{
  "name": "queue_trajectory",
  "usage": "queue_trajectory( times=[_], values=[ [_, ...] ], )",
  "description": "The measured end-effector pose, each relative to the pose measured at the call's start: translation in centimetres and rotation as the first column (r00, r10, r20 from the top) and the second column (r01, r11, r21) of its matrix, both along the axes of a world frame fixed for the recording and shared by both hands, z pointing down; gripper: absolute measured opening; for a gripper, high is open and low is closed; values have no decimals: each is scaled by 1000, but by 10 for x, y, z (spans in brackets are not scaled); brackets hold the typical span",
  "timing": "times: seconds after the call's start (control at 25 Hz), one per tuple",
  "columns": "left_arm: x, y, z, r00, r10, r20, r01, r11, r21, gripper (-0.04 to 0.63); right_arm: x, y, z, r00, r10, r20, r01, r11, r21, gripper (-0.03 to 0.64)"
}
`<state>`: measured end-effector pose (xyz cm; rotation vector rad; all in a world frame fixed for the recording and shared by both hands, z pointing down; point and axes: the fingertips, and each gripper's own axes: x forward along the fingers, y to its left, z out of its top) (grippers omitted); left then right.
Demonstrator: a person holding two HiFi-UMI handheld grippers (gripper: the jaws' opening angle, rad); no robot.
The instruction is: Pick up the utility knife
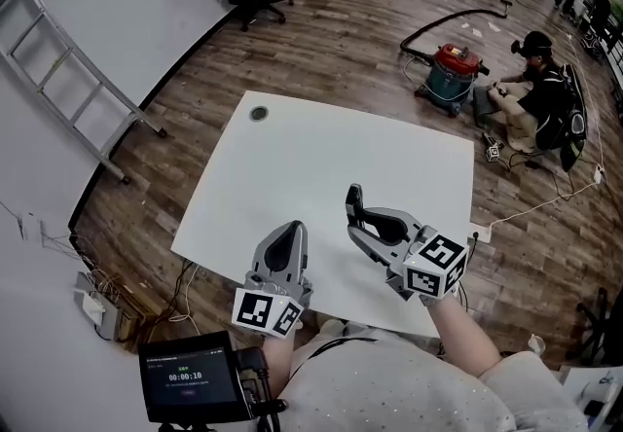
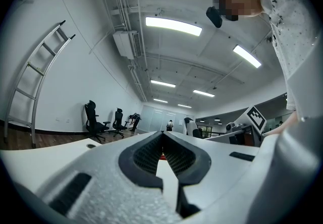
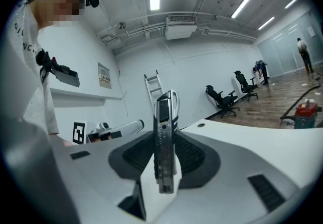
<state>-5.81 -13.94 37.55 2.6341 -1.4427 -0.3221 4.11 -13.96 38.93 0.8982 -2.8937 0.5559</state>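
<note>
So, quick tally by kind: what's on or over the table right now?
Grippers: 2, the left gripper and the right gripper
Utility knife: 1, clamped in the right gripper
Cable grommet: 1, set in the table
Total: 4

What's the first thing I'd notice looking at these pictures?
The utility knife stands out first, pinched in the right gripper over the big white table. The left gripper beside it is shut and holds nothing. Past the table, a red vacuum sits on the wooden floor near a seated person.
</note>
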Motion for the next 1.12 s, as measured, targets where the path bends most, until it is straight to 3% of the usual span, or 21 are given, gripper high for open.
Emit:
queue_trajectory(
  times=[1.12],
  values=[
    [2,-1,14,1000,17,13,-17,1000,-22,8,6,-7,7,998,62,-6,-62,998,3,132]
  ],
)
